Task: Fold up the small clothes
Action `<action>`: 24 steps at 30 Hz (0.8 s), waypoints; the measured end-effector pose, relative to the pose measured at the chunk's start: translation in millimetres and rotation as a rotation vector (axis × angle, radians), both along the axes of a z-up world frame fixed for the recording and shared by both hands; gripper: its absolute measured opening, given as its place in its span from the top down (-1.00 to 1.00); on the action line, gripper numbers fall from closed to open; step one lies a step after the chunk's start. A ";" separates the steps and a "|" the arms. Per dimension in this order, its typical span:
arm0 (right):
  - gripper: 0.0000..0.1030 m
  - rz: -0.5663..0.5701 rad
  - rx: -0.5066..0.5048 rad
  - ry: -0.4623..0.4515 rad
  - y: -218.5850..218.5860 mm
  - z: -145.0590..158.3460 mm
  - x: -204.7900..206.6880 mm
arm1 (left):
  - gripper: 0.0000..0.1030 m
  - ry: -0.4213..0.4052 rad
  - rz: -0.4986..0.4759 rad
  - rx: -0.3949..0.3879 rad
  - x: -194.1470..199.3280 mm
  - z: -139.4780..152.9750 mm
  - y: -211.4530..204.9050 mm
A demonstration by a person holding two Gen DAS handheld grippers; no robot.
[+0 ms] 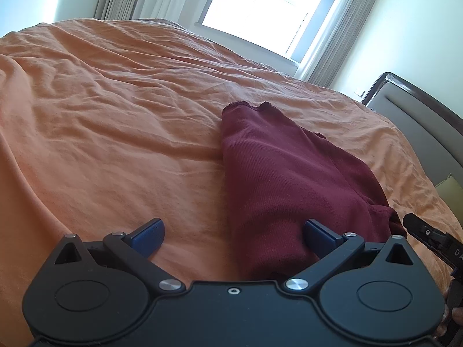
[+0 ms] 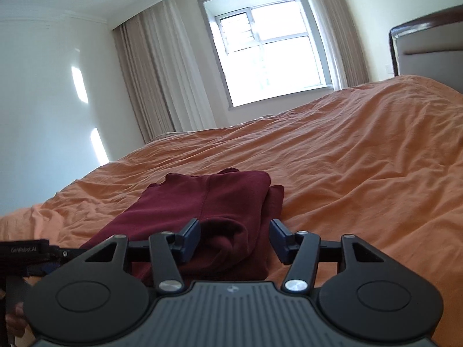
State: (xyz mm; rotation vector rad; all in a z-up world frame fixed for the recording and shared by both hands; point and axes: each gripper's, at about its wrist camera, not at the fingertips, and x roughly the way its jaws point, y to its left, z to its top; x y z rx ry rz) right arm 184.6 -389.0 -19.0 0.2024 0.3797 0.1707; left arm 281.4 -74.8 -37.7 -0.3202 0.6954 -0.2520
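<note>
Jaws of the right gripper point(image 2: 235, 238) stand parted, gripping nothing; left gripper point(image 1: 234, 235) jaws stand wide. The folded maroon knit garment point(image 2: 208, 217) lies on the orange bedsheet point(image 2: 361, 159), directly ahead of both. Judged step: fold released; next, regrasp an edge for another fold.

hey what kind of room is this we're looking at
Most likely a bedroom. A wide bed with a rumpled orange bedspread fills the view, a padded headboard stands at one end, and a curtained window sits in the far wall. A maroon garment lies on the bedspread.
</note>
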 end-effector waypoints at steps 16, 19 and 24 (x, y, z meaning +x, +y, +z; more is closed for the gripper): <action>0.83 -0.117 -0.152 0.051 8.2 -23.8 14.8 | -0.99 0.009 -0.026 -0.029 -4.4 2.3 -0.5; 0.82 -0.113 -0.150 0.053 8.3 -24.8 8.2 | -0.99 0.010 -0.030 -0.025 -5.8 1.7 0.0; 0.65 -0.109 -0.127 0.050 6.3 -19.4 5.2 | -0.99 0.008 -0.029 -0.014 -6.3 1.5 -1.2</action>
